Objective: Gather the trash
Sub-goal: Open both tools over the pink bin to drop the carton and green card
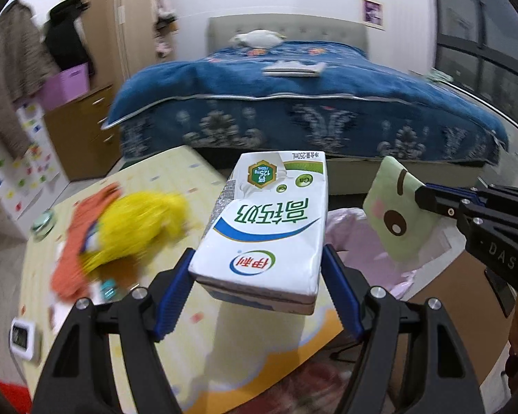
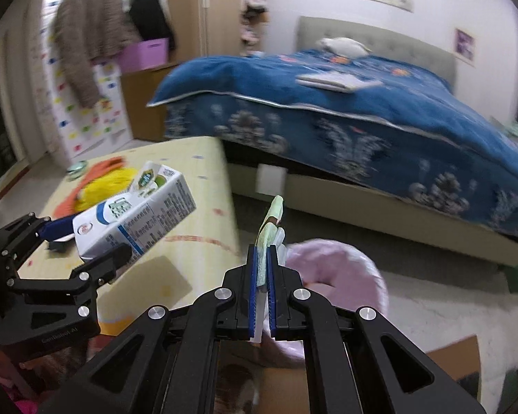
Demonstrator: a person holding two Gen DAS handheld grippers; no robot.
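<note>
My left gripper (image 1: 257, 269) is shut on a white milk carton (image 1: 266, 220) with green and blue print, held in the air above the edge of a yellow table (image 1: 176, 179). The carton also shows in the right wrist view (image 2: 134, 207), at the left. My right gripper (image 2: 263, 262) is shut on a flat green wrapper with a cartoon face (image 1: 395, 207); in its own view the wrapper (image 2: 271, 220) shows edge-on. A bin lined with a pink bag (image 2: 335, 265) stands right beside and below the wrapper.
On the table lie a yellow and orange cloth heap (image 1: 121, 234), a small round tin (image 1: 45, 222) and a white clock (image 1: 22, 336). A bed with a blue cover (image 1: 293, 103) stands behind. A cardboard box (image 2: 456, 362) sits by the bin.
</note>
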